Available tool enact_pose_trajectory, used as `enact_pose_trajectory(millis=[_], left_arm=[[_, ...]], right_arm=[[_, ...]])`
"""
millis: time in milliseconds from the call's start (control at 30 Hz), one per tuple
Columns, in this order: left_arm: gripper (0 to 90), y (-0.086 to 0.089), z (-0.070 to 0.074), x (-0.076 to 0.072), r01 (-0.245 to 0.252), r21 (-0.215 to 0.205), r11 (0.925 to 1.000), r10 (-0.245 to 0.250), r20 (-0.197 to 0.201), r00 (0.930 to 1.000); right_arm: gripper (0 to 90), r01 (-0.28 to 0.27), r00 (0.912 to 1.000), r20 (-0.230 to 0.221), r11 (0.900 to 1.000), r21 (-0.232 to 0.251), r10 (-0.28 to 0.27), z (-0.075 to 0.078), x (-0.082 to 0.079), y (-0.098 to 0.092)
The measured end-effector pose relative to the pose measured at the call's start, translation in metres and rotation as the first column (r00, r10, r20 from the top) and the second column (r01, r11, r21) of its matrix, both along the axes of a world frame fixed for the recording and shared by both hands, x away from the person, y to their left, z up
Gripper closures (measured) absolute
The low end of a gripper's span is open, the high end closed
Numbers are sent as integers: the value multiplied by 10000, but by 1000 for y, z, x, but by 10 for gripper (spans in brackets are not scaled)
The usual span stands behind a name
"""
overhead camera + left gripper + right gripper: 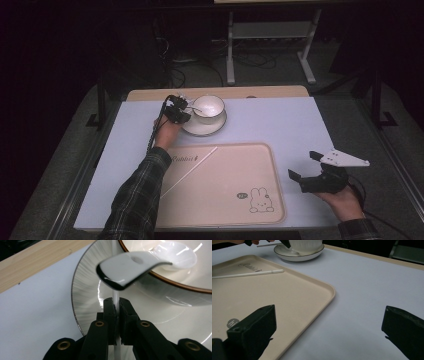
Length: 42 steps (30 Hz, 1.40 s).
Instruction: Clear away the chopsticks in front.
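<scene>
Left claw [117, 305] pinching white stick [115, 296] beside saucer [85, 287].
Right claw [329, 332] spread wide, well apart from saucer, just beside tray [294, 295].

— How is the left gripper [181, 111] held?
— It is carried far out on a stretched forearm in a plaid sleeve [142, 192], its jaws pressed together on a thin white stick [115, 298].
— And the right gripper [306, 169]?
— It is held near the right edge, jaws spread wide.

saucer [90, 290] – glossy ceramic | spoon [130, 267] – glossy ceramic | tray [294, 297] – matt plastic
</scene>
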<state>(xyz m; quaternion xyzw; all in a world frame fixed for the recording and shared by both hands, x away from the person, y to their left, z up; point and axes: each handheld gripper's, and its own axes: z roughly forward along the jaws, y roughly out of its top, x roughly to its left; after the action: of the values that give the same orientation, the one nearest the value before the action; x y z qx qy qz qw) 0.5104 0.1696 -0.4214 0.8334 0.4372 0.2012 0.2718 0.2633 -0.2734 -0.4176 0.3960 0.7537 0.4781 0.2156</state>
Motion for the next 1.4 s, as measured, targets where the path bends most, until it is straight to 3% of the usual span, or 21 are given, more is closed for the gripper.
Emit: enact_pose_trajectory(millis=[200,400,733,800,1100,1400], left_arm=[[847,7,6,-1,-323,-189,9993,323,20,9995],[847,31,18,-9,-561,-163,9983,561,-6,9984],[847,68,35,-29,-860,-803,9931,851,-136,9963],[848,73,36,-35,-828,-1045,9911,811,-199,9965],[847,94,40,-68,-874,-962,9915,824,-547,9951],[847,119,30,-119,-921,-1403,9858,827,-716,9940]], right_arm=[[0,23,10000,10,10000,41,-23,1,-1,1],[0,110,9999,49,9999,108,-111,1,1,1],[0,-10,10000,9,10000,93,10,0,6,5],[0,-19,10000,2,10000,92,19,0,6,6],[0,-13,10000,22,10000,98,13,0,5,5],[0,16,10000,55,10000,51,-16,1,5,5]])
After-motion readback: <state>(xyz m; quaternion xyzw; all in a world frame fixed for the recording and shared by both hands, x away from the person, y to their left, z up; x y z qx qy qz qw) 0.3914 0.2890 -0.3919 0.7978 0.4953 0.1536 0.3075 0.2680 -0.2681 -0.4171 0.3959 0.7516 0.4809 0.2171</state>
